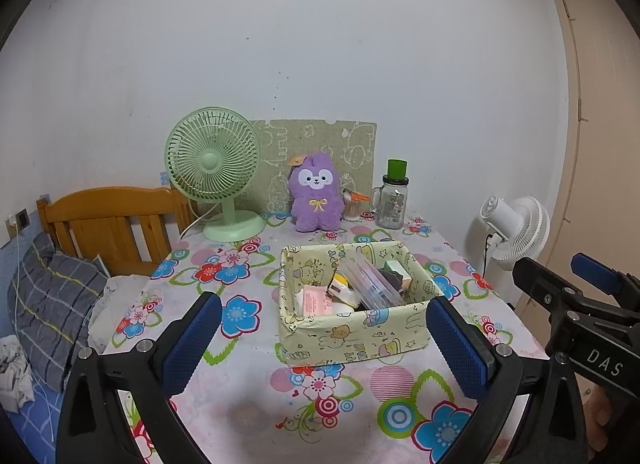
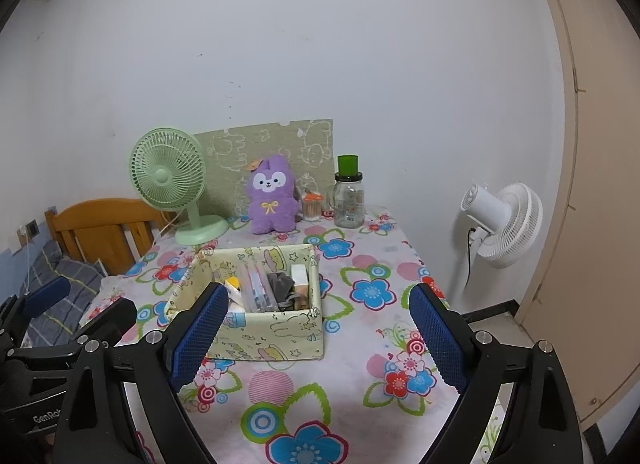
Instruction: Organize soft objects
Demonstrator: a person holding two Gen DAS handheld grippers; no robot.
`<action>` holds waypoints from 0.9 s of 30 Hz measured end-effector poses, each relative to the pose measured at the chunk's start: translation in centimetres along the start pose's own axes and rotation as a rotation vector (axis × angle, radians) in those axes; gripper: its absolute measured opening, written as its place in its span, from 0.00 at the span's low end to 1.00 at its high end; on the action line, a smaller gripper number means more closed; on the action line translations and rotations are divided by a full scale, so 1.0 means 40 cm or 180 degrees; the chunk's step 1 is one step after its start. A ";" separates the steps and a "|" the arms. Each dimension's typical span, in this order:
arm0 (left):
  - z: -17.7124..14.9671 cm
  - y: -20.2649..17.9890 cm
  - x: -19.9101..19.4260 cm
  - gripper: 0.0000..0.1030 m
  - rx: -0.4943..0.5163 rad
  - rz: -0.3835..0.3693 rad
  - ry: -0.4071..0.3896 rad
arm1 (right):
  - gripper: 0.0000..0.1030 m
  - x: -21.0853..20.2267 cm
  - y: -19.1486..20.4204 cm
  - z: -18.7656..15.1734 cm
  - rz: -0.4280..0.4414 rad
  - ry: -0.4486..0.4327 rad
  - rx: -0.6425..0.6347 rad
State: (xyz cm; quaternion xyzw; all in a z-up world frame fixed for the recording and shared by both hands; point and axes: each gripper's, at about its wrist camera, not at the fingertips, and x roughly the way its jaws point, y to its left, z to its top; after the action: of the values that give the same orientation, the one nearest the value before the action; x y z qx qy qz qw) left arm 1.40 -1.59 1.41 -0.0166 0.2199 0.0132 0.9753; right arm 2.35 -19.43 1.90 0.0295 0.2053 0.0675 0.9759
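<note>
Left wrist view: left gripper (image 1: 324, 338) jaws wide, nothing between them. Right gripper (image 2: 318, 338) same, empty. Purple plush (image 1: 317, 197) upright at counter's (image 1: 248, 392) back edge, between green fan (image 1: 214, 180) and glass jar (image 1: 392, 200), behind yellow box (image 1: 352, 332).

Box (image 1: 352, 338) contents jumbled — perhaps pouches, unreadable.
</note>
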 end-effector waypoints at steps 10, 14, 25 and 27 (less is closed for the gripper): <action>0.001 0.005 0.000 1.00 -0.0005 0.0010 0.0000 | 0.91 0.001 0.005 0.003 0.0002 -0.0009 -0.0008; 0.004 0.010 0.003 1.00 0.0003 0.0000 0.0001 | 0.91 0.002 0.006 0.004 0.0003 0.0003 0.0000; 0.002 0.011 0.009 1.00 0.0008 -0.0032 0.0000 | 0.91 0.005 0.013 0.004 -0.0049 0.0018 0.0000; 0.002 0.012 0.008 1.00 0.0002 -0.0026 -0.0001 | 0.91 0.006 0.014 0.004 -0.0054 0.0023 -0.0009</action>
State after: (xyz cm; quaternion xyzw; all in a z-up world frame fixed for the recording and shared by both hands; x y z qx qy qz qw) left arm 1.73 -1.12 1.33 -0.0171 0.2197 0.0092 0.9754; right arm 2.59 -18.84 2.00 0.0261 0.2090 0.0596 0.9757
